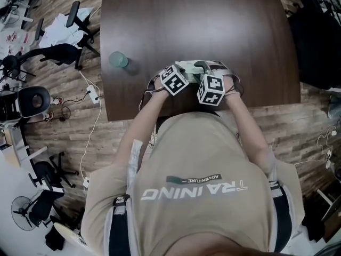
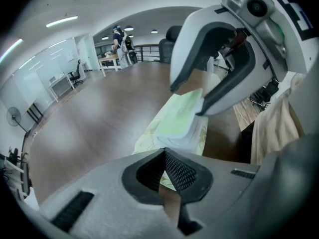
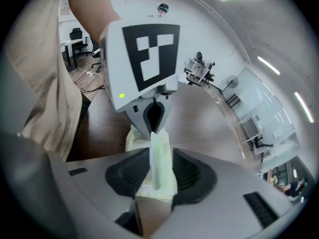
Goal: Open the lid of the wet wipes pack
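The wet wipes pack (image 1: 187,66), pale green, lies near the front edge of the dark table (image 1: 160,15), between my two grippers. My left gripper (image 2: 167,176) is shut on the pack's near end; only a sliver of pack (image 2: 149,138) shows between its pads. The lid (image 2: 180,114) is raised at a slant. My right gripper (image 2: 187,101) is shut on this lid, one finger on each face. In the right gripper view the lid (image 3: 159,158) stands edge-on between the right gripper (image 3: 157,176) pads, with the left gripper (image 3: 152,131) right behind it.
A green cup (image 1: 119,60) stands on the table to the left of the pack. Office chairs (image 1: 58,52) and cables (image 1: 93,95) are on the wooden floor left of the table. The person's torso is at the table's front edge.
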The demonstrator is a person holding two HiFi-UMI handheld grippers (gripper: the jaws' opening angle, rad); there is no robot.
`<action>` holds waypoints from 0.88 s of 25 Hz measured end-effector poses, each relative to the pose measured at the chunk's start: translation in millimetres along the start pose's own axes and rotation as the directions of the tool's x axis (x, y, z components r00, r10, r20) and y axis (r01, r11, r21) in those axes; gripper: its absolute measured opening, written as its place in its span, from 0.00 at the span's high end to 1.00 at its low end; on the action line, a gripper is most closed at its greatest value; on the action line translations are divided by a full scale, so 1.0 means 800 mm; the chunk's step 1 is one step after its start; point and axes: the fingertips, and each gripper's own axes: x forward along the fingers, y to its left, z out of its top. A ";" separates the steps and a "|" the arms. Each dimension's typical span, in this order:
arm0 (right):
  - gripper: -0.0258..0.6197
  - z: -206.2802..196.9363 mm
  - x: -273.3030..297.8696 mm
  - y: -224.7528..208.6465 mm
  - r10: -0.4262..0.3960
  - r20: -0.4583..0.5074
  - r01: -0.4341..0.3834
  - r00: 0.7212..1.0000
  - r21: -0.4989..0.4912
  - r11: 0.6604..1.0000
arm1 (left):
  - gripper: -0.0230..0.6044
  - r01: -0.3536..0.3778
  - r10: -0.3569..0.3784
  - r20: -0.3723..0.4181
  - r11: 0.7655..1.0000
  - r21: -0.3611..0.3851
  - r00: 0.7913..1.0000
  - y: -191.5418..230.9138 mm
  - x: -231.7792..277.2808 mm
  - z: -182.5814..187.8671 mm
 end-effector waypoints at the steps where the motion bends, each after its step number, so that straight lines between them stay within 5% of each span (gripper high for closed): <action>1: 0.79 -0.001 -0.001 -0.008 -0.026 -0.006 0.026 1.000 -0.007 1.000 | 0.95 0.000 0.000 0.000 1.000 0.000 1.000 0.000 0.001 0.000; 22: 0.88 -0.024 0.019 -0.071 -0.125 0.023 0.119 0.992 0.160 0.980 | 0.95 0.011 -0.011 0.001 1.000 -0.017 1.000 0.008 0.009 -0.005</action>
